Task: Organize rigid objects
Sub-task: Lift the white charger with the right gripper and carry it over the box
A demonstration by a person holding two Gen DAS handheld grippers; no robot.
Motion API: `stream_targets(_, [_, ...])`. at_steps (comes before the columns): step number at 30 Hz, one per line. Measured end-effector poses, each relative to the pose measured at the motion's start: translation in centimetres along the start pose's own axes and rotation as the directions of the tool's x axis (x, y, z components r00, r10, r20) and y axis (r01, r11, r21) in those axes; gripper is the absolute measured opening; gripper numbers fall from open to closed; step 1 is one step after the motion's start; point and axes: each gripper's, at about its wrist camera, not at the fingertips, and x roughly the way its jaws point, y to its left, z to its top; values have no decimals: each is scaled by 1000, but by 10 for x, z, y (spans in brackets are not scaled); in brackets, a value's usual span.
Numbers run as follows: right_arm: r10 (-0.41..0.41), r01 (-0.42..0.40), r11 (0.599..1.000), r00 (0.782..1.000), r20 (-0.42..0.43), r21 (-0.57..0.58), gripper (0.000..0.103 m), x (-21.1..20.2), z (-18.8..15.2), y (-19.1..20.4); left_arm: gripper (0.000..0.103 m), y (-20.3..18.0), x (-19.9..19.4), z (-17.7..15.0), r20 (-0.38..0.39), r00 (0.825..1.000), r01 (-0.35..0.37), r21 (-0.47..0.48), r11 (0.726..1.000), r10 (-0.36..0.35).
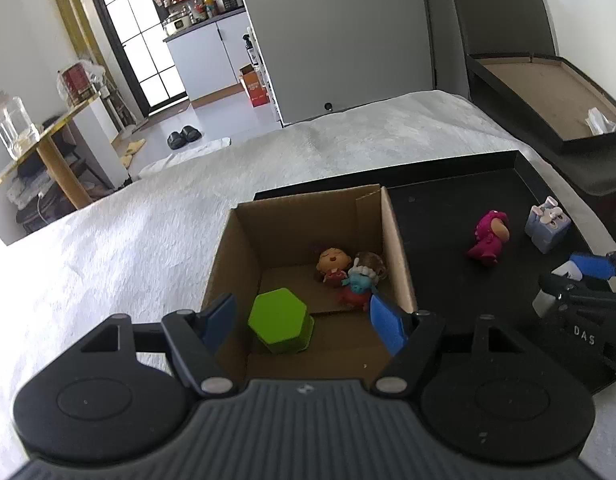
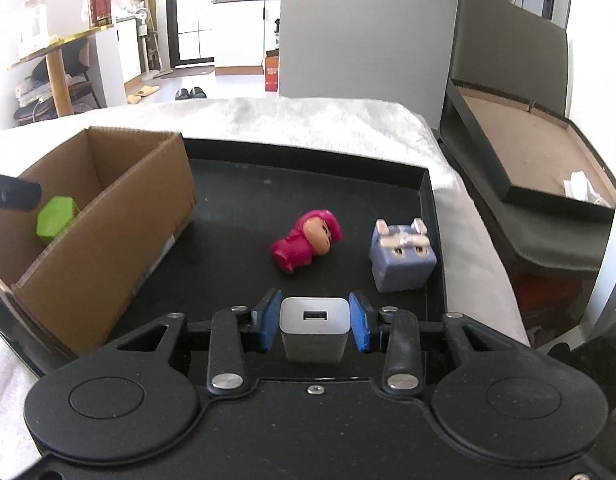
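Your right gripper (image 2: 314, 322) has its jaws clamped on the white charger (image 2: 314, 326), low over the black tray (image 2: 235, 216), ready for the cardboard box (image 2: 107, 216). Your left gripper (image 1: 297, 322) hangs over the box, jaws apart and empty.

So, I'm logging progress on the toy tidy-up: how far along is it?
Roughly halfway. Done: the cardboard box holds the green hexagon block and two or three figurines. In hand: the right claw grips the white USB charger; the left claw is open. Left on the black tray: the pink figurine and the blue bunny cube.
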Motion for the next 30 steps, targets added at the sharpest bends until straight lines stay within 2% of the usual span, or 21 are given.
stream_targets(15, [31,-25,995,998,53,-97,36,-30,42,43,73,46,-2,-7,-32,999,20,-138,990,-25])
stream_targets(23, [46,-34,989,995,84,-142,36,-41,65,68,73,75,-5,-12,-42,997,51,-235,971,-63])
stream_targets(30, [59,-40,984,993,103,-172,36,-45,80,90,73,95,-3,-20,-47,996,62,-283,957,-78])
